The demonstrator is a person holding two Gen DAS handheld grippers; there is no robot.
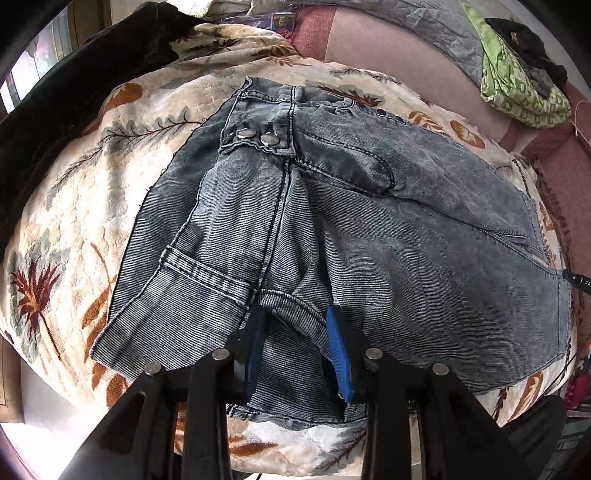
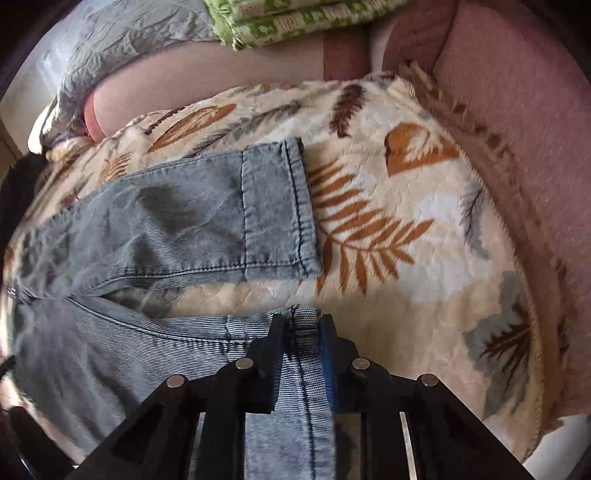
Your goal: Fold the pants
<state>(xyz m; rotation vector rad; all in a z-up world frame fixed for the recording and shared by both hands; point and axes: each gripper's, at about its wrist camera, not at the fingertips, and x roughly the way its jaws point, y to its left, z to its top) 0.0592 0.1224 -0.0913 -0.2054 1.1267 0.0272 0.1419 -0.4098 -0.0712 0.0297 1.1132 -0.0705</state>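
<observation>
The jeans [image 1: 369,221] are washed grey-blue ribbed denim, lying on a plush cream blanket [image 1: 92,192] printed with rust and grey leaves. In the left wrist view the waistband faces away, with 2 round metal buttons [image 1: 255,136] side by side near the fly, a curved pocket seam to their right, and a stitched leg hem [image 1: 207,273] folded over the seat. The left gripper [image 1: 295,339] stands partly open with a raised ridge of denim between its blue pads [image 1: 338,354]; whether the pads press on that ridge I cannot tell.

In the right wrist view the right gripper [image 2: 301,332] is clamped on the hem of the near leg [image 2: 303,369], cloth running back between its black fingers. The far leg [image 2: 221,221] lies flat, its double-stitched hem ending square on the blanket, with bare blanket to the right up to a fringed edge [image 2: 480,147].

Beyond the blanket are a pink couch cushion [image 2: 517,74], crumpled grey cloth [image 2: 129,33] and a folded green patterned cloth [image 2: 295,26]. A dark garment [image 1: 55,92] borders the blanket's left side.
</observation>
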